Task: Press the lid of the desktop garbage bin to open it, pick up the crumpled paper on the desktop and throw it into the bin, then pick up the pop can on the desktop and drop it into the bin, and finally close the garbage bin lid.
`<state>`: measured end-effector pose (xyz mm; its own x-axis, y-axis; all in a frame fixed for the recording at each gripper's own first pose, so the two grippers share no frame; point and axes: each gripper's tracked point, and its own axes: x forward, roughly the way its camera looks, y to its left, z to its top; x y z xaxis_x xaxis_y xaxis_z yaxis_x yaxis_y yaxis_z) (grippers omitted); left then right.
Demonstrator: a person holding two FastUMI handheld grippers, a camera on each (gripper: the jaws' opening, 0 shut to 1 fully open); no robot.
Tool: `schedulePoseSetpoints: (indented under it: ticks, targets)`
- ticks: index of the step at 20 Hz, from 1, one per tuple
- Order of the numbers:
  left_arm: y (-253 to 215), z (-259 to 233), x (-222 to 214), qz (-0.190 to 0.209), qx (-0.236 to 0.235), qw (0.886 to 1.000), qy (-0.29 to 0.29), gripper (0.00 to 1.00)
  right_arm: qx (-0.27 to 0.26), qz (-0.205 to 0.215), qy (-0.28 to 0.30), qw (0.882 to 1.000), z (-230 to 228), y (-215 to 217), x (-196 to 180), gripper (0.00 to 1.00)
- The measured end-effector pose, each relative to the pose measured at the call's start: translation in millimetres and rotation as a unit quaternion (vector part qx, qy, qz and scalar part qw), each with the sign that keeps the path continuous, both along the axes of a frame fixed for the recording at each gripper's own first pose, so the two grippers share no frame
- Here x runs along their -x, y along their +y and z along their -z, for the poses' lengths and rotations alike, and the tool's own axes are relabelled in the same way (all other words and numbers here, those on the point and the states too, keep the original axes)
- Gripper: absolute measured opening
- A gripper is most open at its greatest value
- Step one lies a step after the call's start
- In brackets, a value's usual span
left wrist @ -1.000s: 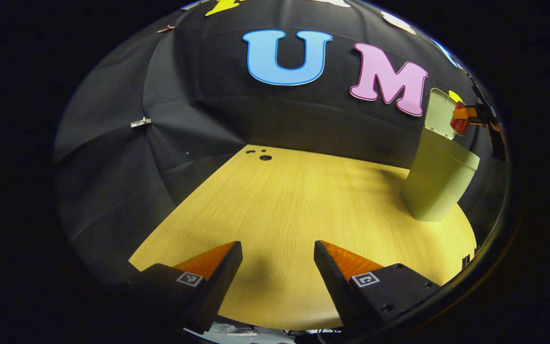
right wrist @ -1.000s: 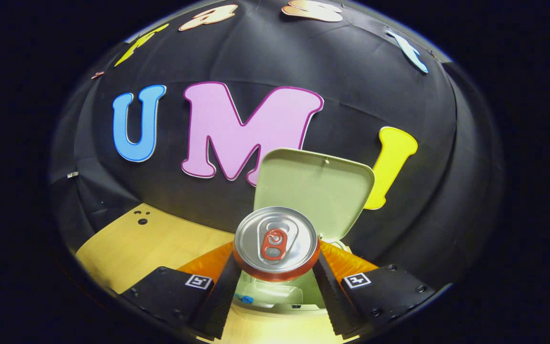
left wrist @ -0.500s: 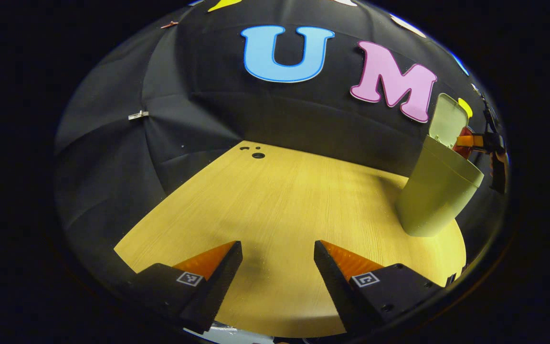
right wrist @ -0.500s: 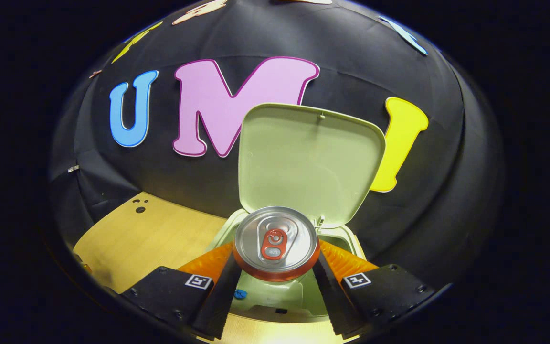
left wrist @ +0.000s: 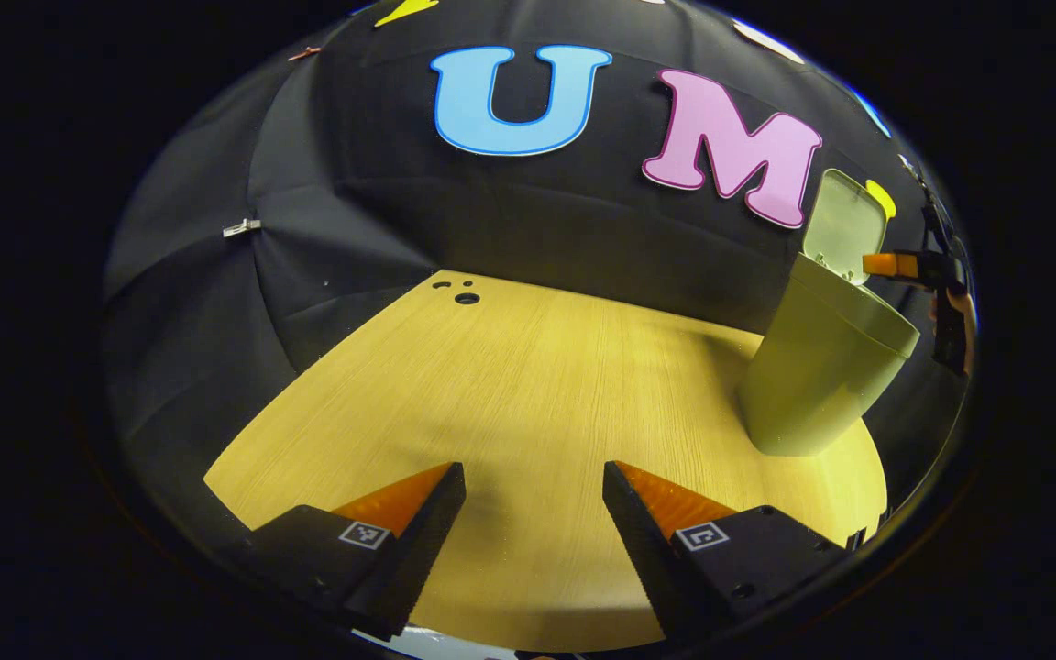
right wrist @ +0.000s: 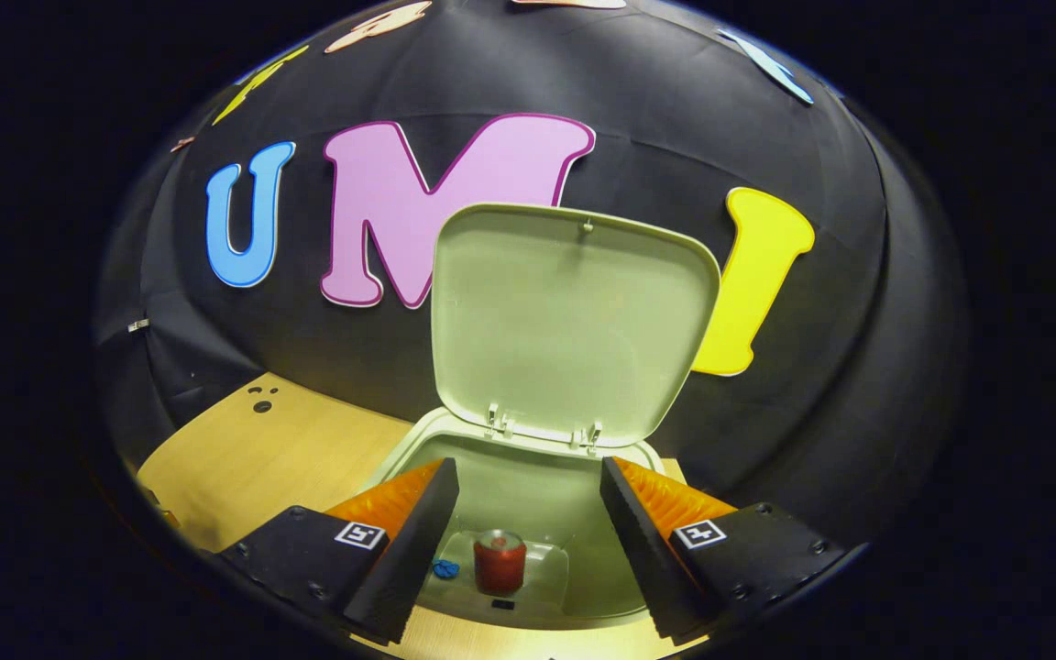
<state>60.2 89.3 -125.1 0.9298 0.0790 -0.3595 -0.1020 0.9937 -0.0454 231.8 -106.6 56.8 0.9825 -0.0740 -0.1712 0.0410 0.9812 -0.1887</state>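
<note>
The pale green bin (left wrist: pixel 812 376) stands at the table's right side with its lid (left wrist: pixel 844 225) raised. In the right gripper view I look down into the bin, whose rim (right wrist: pixel 400 451) and upright lid (right wrist: pixel 574 321) are close. A red pop can (right wrist: pixel 500 561) stands on the bin's floor beside a small blue scrap (right wrist: pixel 445 568). My right gripper (right wrist: pixel 528 463) hangs open over the opening with nothing between its fingers. My left gripper (left wrist: pixel 533 472) is open above the bare wooden table (left wrist: pixel 537 367), well left of the bin.
In the left gripper view the other gripper's fingers (left wrist: pixel 885 264) reach over the bin from the right. Small holes (left wrist: pixel 466 298) mark the table's far corner. Black cloth walls close the booth behind and left.
My right gripper opened and let go of the pop can, which dropped to the bin's floor. The left gripper view shifted slightly right; its jaws stayed open.
</note>
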Motion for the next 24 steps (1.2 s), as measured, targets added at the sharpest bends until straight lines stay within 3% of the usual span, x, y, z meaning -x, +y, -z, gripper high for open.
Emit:
schedulePoseSetpoints:
  ticks: [11, 15, 24]
  targets:
    - [2.4, 15.1, 3.4, 0.0, -0.013, 1.0, 0.011, 0.97, 0.019, -0.004, -0.081, 0.997, -100.3, 3.9, -1.9, 0.97]
    - [2.0, 26.0, 9.2, 0.002, -0.014, 1.0, 0.023, 0.97, -0.007, -0.003, -0.116, 0.993, -139.0, 4.1, -5.4, 0.96]
    - [4.8, 35.8, 14.6, -0.013, -0.001, 1.0, 0.029, 0.97, -0.015, 0.029, -0.14, 0.99, -189.6, -14.0, -46.7, 0.97]
